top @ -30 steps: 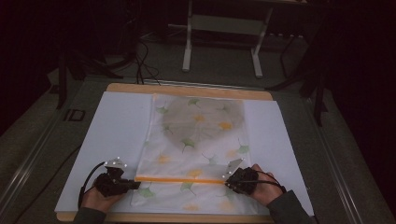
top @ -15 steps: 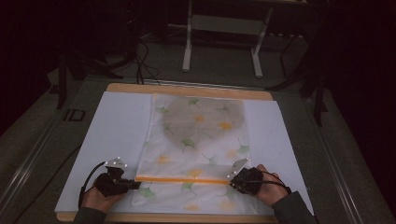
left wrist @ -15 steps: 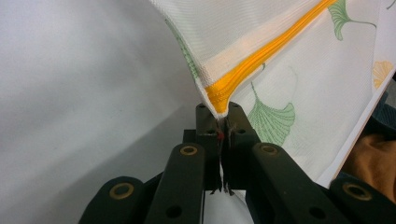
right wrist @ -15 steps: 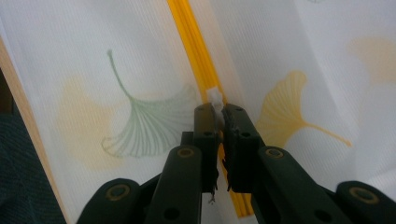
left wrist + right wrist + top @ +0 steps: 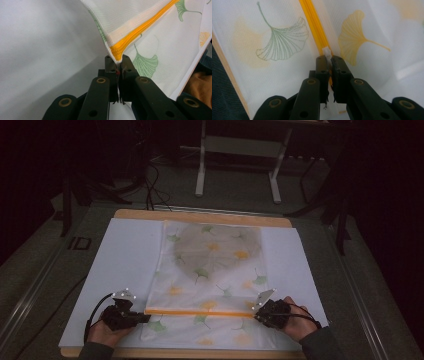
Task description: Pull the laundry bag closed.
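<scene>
A white mat covered the table, and a leaf-print mesh bag lay at its middle. The left gripper pinched the bag's near-left zipper end; the right gripper clamped the white zipper pull.

The left gripper has its two black jaws closed on the end of the orange zipper of a white mesh bag printed with green ginkgo leaves. The corner is lifted, perhaps slightly, above the white table cover.
</scene>
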Tool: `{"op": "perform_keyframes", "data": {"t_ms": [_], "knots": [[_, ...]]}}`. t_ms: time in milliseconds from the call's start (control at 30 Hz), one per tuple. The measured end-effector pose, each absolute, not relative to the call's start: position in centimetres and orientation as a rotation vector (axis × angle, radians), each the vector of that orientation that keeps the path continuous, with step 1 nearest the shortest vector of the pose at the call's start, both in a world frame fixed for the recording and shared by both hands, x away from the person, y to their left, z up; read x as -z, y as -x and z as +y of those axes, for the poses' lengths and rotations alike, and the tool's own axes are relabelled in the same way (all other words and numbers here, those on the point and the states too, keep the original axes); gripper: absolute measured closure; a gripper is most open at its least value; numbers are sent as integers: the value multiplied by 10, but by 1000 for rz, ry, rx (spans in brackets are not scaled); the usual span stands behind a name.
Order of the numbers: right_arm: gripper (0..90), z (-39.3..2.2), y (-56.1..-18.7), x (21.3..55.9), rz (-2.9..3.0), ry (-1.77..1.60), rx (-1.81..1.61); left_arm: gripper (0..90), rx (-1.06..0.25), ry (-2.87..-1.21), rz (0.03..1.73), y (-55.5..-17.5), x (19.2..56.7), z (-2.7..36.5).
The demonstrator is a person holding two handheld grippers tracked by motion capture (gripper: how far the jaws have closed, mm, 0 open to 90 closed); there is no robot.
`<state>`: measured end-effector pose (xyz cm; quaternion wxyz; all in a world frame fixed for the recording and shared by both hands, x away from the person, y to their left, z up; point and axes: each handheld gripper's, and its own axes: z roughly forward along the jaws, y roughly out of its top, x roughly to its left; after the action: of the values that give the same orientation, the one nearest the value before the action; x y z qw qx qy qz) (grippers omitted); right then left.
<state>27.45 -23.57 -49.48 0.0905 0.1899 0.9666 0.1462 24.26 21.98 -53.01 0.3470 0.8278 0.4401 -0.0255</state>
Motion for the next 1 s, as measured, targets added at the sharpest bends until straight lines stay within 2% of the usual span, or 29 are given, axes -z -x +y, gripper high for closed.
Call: {"op": "perform_keyframes", "data": {"t_ms": [633,933,1000], "knots": [[849,-266,-271,496,2869,-646,-378,871,74,-2147,1138,-242,531,219],[847,-268,-270,497,2874,-659,-382,869,67,-2158,1129,-241,531,218],[833,-269,-271,497,2871,-679,-415,843,63,-2156,1129,-241,531,218]]}}
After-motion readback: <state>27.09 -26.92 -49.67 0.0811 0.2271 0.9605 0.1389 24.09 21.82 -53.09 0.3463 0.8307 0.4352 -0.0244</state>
